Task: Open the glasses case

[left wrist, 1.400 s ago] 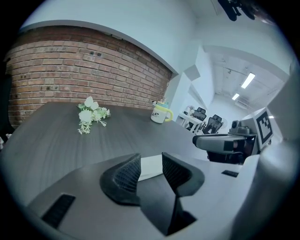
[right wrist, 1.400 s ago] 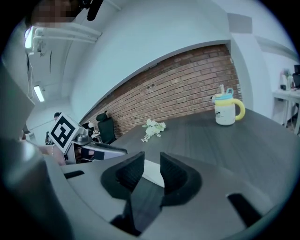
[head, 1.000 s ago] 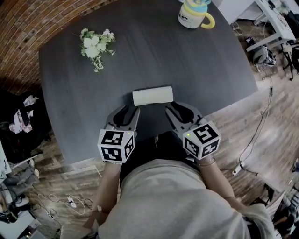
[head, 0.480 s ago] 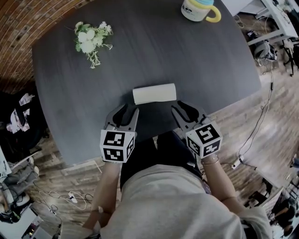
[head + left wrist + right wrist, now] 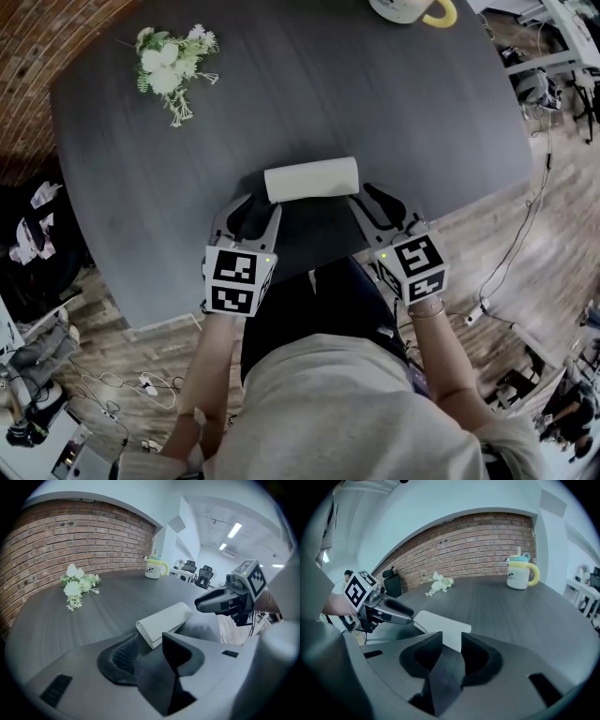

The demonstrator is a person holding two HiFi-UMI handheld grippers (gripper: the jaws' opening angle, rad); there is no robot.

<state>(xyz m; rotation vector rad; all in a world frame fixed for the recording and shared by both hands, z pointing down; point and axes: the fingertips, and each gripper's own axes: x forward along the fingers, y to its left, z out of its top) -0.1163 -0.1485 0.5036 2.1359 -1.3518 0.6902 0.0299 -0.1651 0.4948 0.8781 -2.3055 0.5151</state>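
A white glasses case [image 5: 311, 178] lies shut on the dark table [image 5: 375, 94], near its front edge. My left gripper [image 5: 251, 214] is open, its tips just short of the case's left end. In the left gripper view the case [image 5: 164, 623] lies right beyond the jaws, untouched. My right gripper [image 5: 378, 202] is at the case's right end and its jaws are opening. In the right gripper view the case's end [image 5: 445, 630] shows in the gap between the jaw tips, and the pads do not press on it.
A bunch of white flowers [image 5: 169, 67] lies at the table's far left. A mug with a yellow handle [image 5: 417, 9] stands at the far right edge. Beyond the table are a brick wall, wooden floor with cables [image 5: 511, 281] and office chairs.
Both grippers have come down and forward, closer to the two ends of the case. The right jaws stand wider apart than before. The case has not been moved.
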